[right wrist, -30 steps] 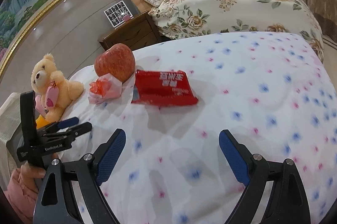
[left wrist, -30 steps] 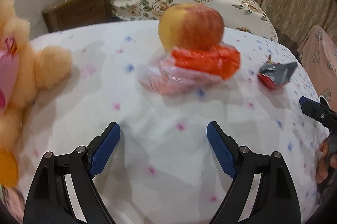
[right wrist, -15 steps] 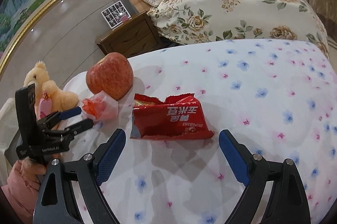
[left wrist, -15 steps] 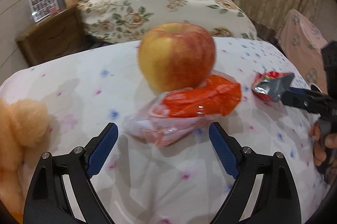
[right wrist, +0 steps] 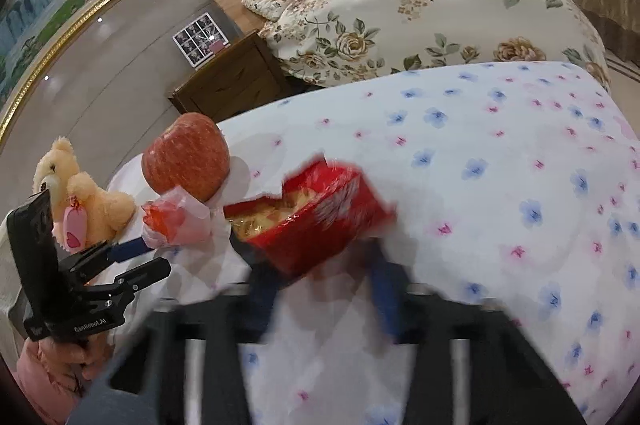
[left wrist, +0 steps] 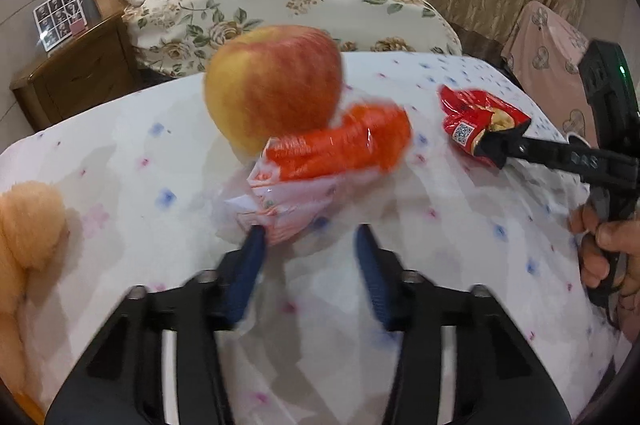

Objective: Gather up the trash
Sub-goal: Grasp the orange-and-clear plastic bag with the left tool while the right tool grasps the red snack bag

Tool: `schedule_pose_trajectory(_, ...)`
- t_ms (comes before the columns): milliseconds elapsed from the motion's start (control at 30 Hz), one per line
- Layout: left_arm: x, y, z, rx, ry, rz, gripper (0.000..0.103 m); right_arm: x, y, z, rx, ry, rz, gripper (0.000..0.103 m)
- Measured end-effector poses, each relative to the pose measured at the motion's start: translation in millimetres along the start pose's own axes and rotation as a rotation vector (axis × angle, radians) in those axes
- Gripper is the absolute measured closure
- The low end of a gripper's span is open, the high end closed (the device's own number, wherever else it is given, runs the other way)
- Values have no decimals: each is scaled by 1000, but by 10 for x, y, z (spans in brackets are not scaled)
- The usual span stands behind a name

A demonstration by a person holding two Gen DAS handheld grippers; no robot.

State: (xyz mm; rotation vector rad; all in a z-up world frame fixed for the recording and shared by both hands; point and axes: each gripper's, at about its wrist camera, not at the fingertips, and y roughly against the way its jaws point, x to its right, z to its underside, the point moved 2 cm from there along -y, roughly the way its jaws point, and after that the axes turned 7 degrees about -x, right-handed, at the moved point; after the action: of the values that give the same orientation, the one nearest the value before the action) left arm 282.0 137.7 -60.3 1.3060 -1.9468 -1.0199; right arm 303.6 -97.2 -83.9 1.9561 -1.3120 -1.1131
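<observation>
An orange and clear plastic wrapper (left wrist: pixel 320 165) lies on the flowered bedsheet (left wrist: pixel 120 185) against an apple (left wrist: pixel 276 85). My left gripper (left wrist: pixel 308 237) is partly closed, its fingertips at the wrapper's near edge; the left fingertip (left wrist: pixel 252 245) touches the plastic. An open red snack bag (right wrist: pixel 316 213) lies to the right; it also shows in the left wrist view (left wrist: pixel 476 121). My right gripper (right wrist: pixel 320 265) is half closed around the bag's near end, blurred by motion. The wrapper (right wrist: pixel 176 221) and the apple (right wrist: pixel 186 157) also show in the right wrist view.
A tan teddy bear (right wrist: pixel 76 197) sits left of the apple. A second bed (right wrist: pixel 420 9) with floral cover, folded red blankets and a plush rabbit stands behind. A wooden nightstand (right wrist: pixel 232 77) is between the beds.
Both grippers moved forward and narrowed from wide open. The left now reaches the orange wrapper's edge; the right now brackets the red snack bag, which has tilted up.
</observation>
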Motion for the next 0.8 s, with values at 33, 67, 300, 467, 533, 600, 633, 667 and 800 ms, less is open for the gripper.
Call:
schedule_pose_trajectory(33,54,12,27,-2,-3,2,75,11,16,12,-1,1,-1,91)
schedule_pose_trajectory(67,88,20,41,-2,-3,4,80,19,39,24,0,4,-1,94)
schedule_pose_trajectory(300,325,228,152,20,5,32,75,83,258,215,7,22,-23,99)
schedule_pose_trajectory(467,265,300,140,66,31,-115,19,220,409,420,8,-11,-42,99)
schedule_pose_trajectory(533,195,189,53,38,51,-135,19,271,440,484,7,-28,-44,99)
schedule_pose_trajectory(600,174,67,-28,15,56,-133,19,332,464,535,6,-51,-56,99)
schedule_pose_trajectory(633,181,14,-65,9,53,-138,19,345,487,550,9,-58,-57,99)
schedule_pose_trajectory(667,194,-21,-90,4,49,-140,19,361,509,559,14,-63,-58,99)
schedule_pose_trajectory(800,312,-180,-129,-22,10,-147,21,432,543,588,18,-85,-64,99)
